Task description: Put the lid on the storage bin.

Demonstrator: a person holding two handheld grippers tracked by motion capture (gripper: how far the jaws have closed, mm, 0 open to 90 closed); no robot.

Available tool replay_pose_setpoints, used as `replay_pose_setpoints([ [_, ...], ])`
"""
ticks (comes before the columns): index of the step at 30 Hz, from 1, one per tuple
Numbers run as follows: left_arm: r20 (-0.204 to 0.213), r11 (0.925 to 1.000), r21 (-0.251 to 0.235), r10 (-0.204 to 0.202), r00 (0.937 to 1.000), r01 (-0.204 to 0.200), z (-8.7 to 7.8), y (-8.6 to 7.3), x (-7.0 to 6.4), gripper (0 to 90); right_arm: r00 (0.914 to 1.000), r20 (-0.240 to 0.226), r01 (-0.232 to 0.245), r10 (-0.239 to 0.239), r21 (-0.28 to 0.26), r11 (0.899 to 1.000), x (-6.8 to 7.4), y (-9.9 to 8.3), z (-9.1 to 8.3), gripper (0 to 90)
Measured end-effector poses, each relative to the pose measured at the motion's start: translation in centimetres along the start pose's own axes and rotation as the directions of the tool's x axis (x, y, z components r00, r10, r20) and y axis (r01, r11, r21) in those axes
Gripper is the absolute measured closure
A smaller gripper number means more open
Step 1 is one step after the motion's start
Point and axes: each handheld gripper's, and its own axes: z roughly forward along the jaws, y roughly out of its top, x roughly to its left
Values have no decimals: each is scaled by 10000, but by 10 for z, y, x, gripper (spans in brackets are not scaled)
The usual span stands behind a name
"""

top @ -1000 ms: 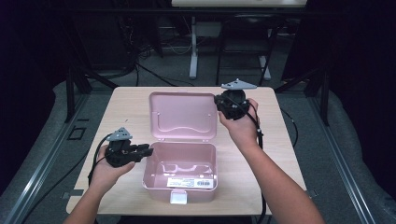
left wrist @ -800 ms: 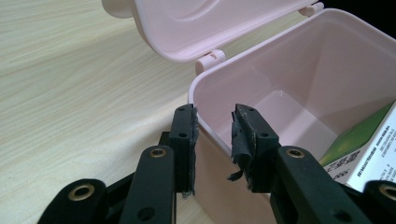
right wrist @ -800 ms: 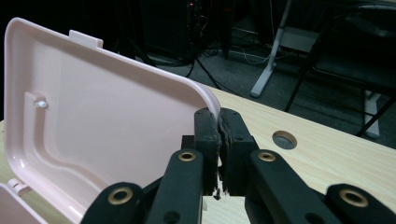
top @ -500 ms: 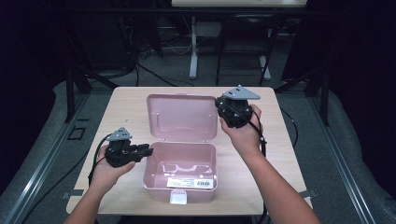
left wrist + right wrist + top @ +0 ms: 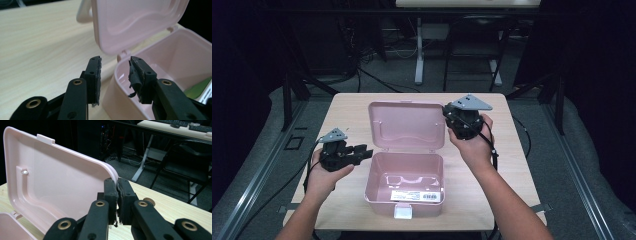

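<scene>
Pinching the lid's (image 5: 407,126) edge, the right gripper (image 5: 454,121) is closed on it — the pink box (image 5: 404,187) sits mid-bench (image 5: 507,165), lid raised. Left gripper (image 5: 364,151) gapes just beside the box, empty.

Left gripper (image 5: 362,151): held low in the left hand (image 5: 324,175), level, jaws parted with a clear gap. Right gripper (image 5: 448,116): raised in the right hand (image 5: 474,145), forearm angled inward, jaws pressed together, apparently with nothing between them.
</scene>
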Motion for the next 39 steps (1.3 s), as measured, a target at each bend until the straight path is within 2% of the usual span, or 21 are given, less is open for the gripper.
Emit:
replay_pose_setpoints([
  [3,-284,9990,-346,261,9993,-271,-4,12,-2,606,10000,4,36,-36,-12,10000,1,0,-1,864],
  [4,-538,9981,-546,244,9983,-273,-6,22,-2,607,10000,-3,15,-15,-32,10000,1,0,-1,864],
  [5,-538,9981,-546,244,9983,-273,-6,22,-2,607,10000,-3,15,-15,-32,10000,1,0,-1,864],
  [10,-1031,9938,-1067,185,9945,-296,-10,48,-1,612,10000,-14,29,-29,-106,9999,1,-1,-2,864],
  [18,-1601,9898,-1364,185,9869,-406,-6,76,-3,662,10000,-49,38,-39,-199,9998,2,-2,-4,864],
  [25,-1888,9886,-1429,188,9818,-465,4,85,-7,750,10000,-63,31,-33,-277,9996,2,-4,-6,864],
  [28,-2150,9898,-1331,214,9764,-509,6,86,-9,804,10000,-67,47,-49,-308,9995,2,-4,-6,863],
  [34,-2162,9878,-1530,-58,9763,-280,5,84,-10,829,9999,-130,-12,5,-483,9988,3,-6,-8,860],
  [39,-2030,9852,-1706,-171,9790,-181,2,82,-12,833,9986,-393,-363,347,-414,9985,-1,-9,-8,834],
])
